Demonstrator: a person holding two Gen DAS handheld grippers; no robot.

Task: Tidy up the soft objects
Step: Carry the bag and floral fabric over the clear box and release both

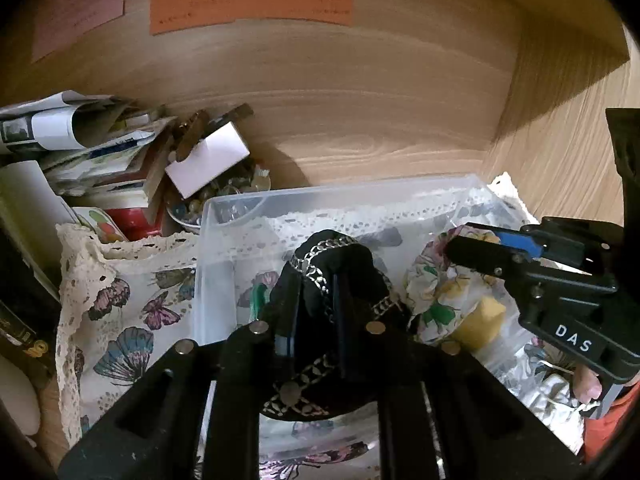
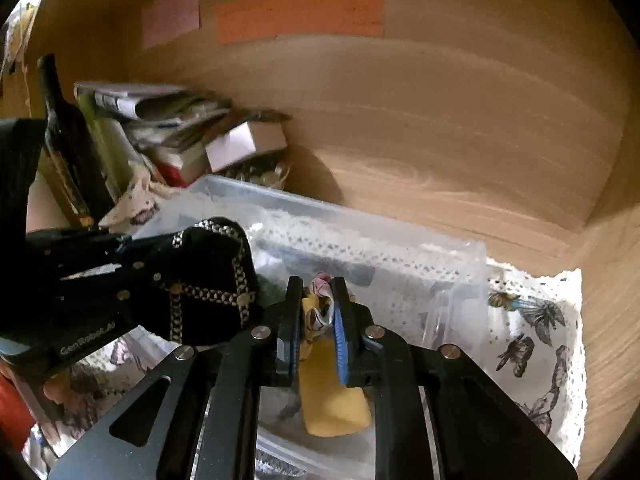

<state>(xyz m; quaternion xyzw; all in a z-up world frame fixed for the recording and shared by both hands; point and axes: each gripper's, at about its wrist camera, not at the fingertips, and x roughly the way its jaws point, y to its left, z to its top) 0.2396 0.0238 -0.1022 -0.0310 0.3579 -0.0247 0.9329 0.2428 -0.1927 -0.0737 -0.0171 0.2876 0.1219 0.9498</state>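
Left wrist: our left claw (image 1: 318, 304) clamped on black pouch (image 1: 328, 280) with silver chain trim, over clear bin (image 1: 224, 240). "DAS" label (image 1: 574, 342) on right claw (image 1: 472, 248). Paper pile (image 1: 80, 148) and butterfly cloth (image 1: 120, 320) left of bin.

Right wrist: right claw (image 2: 316, 320) clamped on floral cloth (image 2: 320, 304) over yellow item (image 2: 332, 404), inside bin (image 2: 280, 200). "GenRobot.AI" (image 2: 86, 338) on left claw. Sticky notes (image 2: 300, 12) unreadable.

The bin (image 1: 224, 216) sits on the cloth (image 1: 120, 304); papers (image 1: 80, 148) lie behind-left, and notes (image 1: 252, 0) hang on the wall (image 1: 360, 100) behind.
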